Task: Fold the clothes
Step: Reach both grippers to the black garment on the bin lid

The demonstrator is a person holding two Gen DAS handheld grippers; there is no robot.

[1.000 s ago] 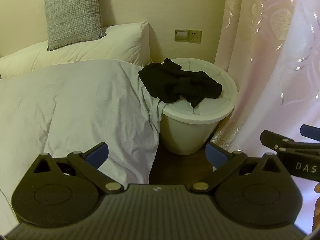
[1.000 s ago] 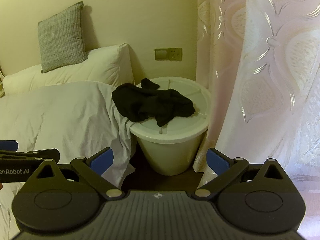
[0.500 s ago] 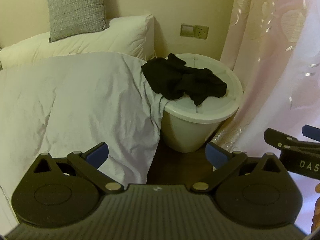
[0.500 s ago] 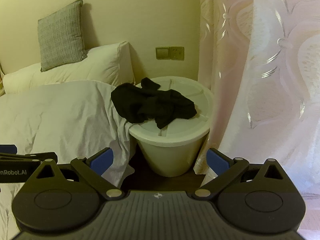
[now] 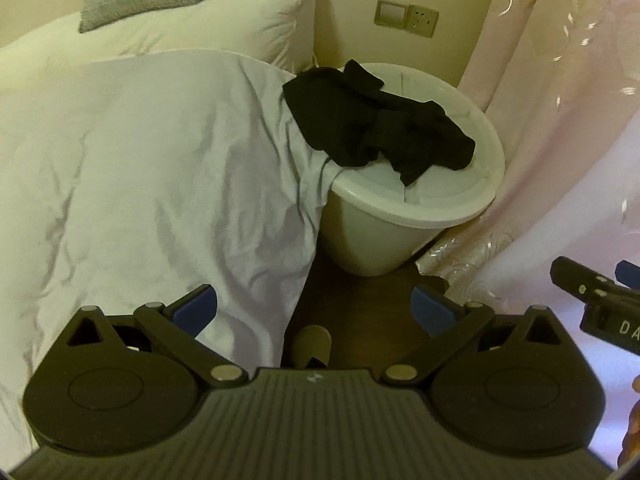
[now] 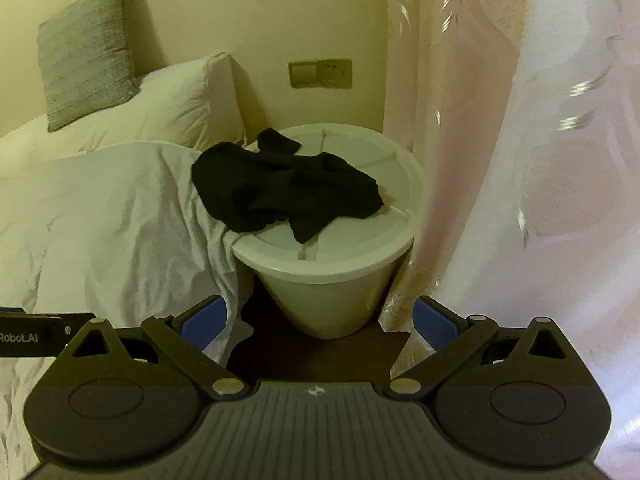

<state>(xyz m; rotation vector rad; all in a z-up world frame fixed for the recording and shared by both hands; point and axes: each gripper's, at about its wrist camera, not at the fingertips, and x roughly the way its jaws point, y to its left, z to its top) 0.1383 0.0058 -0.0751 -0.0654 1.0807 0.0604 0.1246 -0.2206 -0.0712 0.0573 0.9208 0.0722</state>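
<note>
A crumpled black garment [image 5: 376, 128] [image 6: 288, 190] lies in a heap on the lid of a white bin [image 5: 416, 216] [image 6: 340, 240] beside the bed, its left edge touching the white duvet [image 5: 160, 168] [image 6: 100, 216]. My left gripper [image 5: 314, 312] hangs open well short of the bin, above the duvet's edge and the dark floor. My right gripper [image 6: 320, 320] is open too, in front of the bin with nothing between its fingers. Each gripper shows at the edge of the other's view.
A pink patterned curtain [image 5: 560, 120] [image 6: 520, 160] hangs right of the bin and brushes it. White pillows [image 5: 180, 20] and a grey cushion [image 6: 84, 48] lean on the wall with a socket plate [image 6: 320, 73]. A narrow strip of dark floor [image 5: 360, 312] runs between bed and curtain.
Both grippers have moved forward toward the bin, which looms larger now. The left view has tilted down and shows more floor. The garment has not moved.
</note>
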